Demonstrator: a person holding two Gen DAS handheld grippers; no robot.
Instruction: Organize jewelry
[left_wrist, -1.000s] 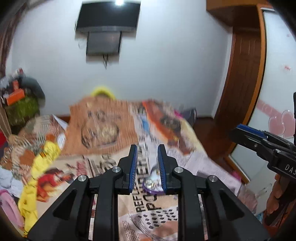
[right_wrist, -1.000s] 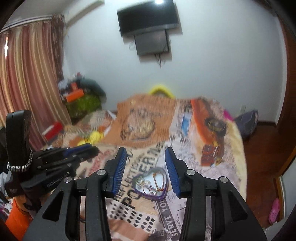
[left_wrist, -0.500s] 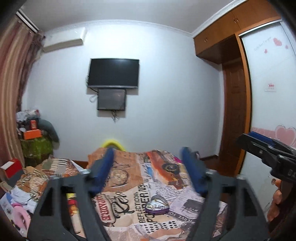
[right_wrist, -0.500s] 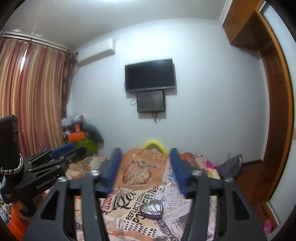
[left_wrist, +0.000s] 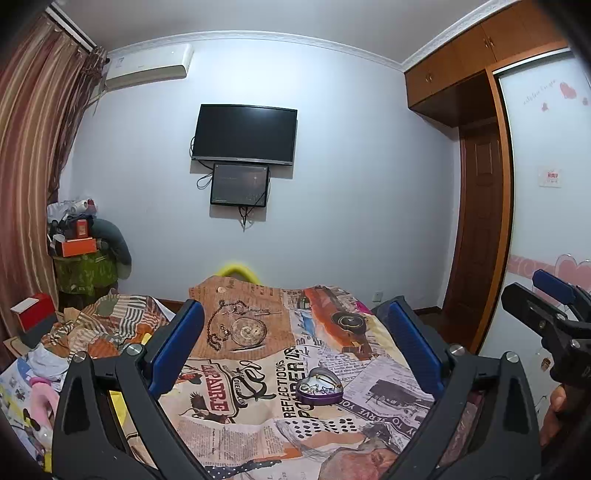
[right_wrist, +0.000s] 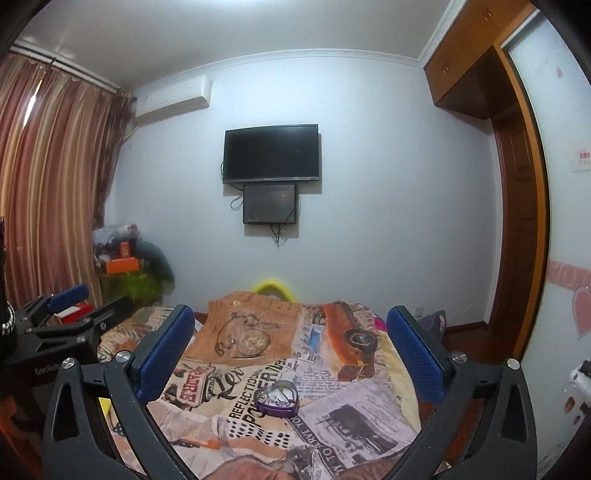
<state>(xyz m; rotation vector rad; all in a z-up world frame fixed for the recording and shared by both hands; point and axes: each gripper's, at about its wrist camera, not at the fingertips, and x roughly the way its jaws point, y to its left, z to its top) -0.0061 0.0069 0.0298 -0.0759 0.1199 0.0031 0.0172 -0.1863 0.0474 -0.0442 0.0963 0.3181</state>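
Note:
A purple heart-shaped jewelry box (left_wrist: 320, 386) (right_wrist: 277, 398) lies uncovered on the bed, with chains and small pieces inside it. My left gripper (left_wrist: 293, 310) hangs above and short of the box; its jaws are opening wide and nothing is between them. My right gripper (right_wrist: 290, 314) is held the same way, its jaws opening with nothing between them. Neither gripper touches the box. The right gripper (left_wrist: 535, 291) shows at the right edge of the left wrist view. The left gripper (right_wrist: 98, 301) shows at the left edge of the right wrist view.
The bed cover (left_wrist: 258, 417) has a newspaper and pocket-watch print. Clothes and bags (left_wrist: 92, 332) are heaped on the bed's left side near a striped curtain (left_wrist: 29, 184). A wooden wardrobe and door (left_wrist: 480, 221) stand at the right. A television (left_wrist: 243, 134) hangs on the far wall.
Both grippers drew back and upward from the heart box and tilted up toward the wall. Their jaws went from nearly closed around the box to wide apart. The box stays on the bed.

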